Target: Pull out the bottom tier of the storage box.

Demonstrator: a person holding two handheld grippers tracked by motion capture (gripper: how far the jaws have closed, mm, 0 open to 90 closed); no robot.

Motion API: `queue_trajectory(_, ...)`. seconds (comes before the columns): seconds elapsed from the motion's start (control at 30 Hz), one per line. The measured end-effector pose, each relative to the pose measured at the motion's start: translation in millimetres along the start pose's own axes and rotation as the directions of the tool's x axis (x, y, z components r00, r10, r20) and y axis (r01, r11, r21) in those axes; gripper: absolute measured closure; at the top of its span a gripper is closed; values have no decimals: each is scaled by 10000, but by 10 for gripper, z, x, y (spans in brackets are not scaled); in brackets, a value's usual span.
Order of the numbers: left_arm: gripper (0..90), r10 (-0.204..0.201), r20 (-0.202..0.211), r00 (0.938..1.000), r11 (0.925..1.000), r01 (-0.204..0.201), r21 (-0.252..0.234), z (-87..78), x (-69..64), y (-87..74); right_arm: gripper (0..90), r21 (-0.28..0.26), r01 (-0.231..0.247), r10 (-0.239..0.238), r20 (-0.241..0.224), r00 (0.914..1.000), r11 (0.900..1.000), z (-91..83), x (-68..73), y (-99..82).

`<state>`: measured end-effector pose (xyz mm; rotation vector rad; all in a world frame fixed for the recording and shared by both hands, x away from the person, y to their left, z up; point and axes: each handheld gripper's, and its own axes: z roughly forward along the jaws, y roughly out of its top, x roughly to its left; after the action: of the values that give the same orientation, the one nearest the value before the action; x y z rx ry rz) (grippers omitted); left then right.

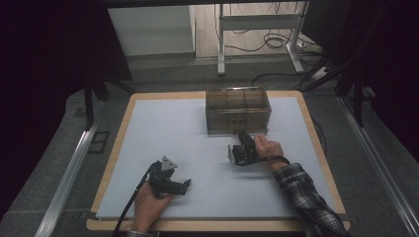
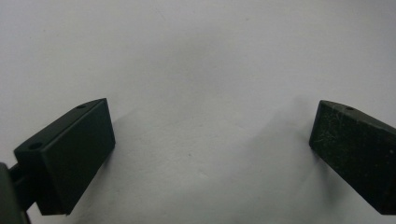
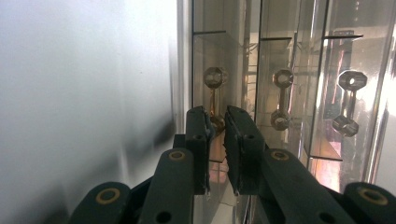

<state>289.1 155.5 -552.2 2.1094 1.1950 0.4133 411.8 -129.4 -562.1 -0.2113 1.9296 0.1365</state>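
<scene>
Here, a clear, brown-tinted plastic drawer cabinet (image 1: 238, 111) stands at the far middle of a white sheet on the wooden-edged table (image 1: 116, 148). The right gripper (image 1: 243, 139) reaches its front, just beside the lowest row. In the right gripper view, the right gripper (image 3: 218, 128) has its black jaws drawn nearly together around the end of a clear dumbbell-shaped drawer handle (image 3: 214, 93), pinching it; two more such handles (image 3: 282, 99) show on the neighbouring drawers. The left gripper (image 1: 185, 185) rests on the white sheet near the table's near edge, well apart from the cabinet. In the left gripper view, the left gripper (image 2: 212, 140) has its jaws spread wide over bare white surface, with nothing between them.
</scene>
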Motion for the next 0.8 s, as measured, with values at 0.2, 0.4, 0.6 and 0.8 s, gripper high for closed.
queue_trajectory(0.2,0,2,0,10000,10000,-2,3,0,0,0,794,-33,-12,13,55,10000,10000,-74,23,0)
queue_trajectory(0.4,0,-1,-1,10000,10000,1,2,0,0,0,792,-136,-85,84,-47,10000,9999,-123,49,-10)
queue_trajectory(0.6,0,-2,-2,10000,10000,2,0,0,0,0,782,-177,-115,112,-161,9998,9998,-146,50,-7)
queue_trajectory(0.8,0,-2,-2,10000,10000,2,2,0,0,0,720,-382,-336,326,-263,9991,9987,-167,17,-5)
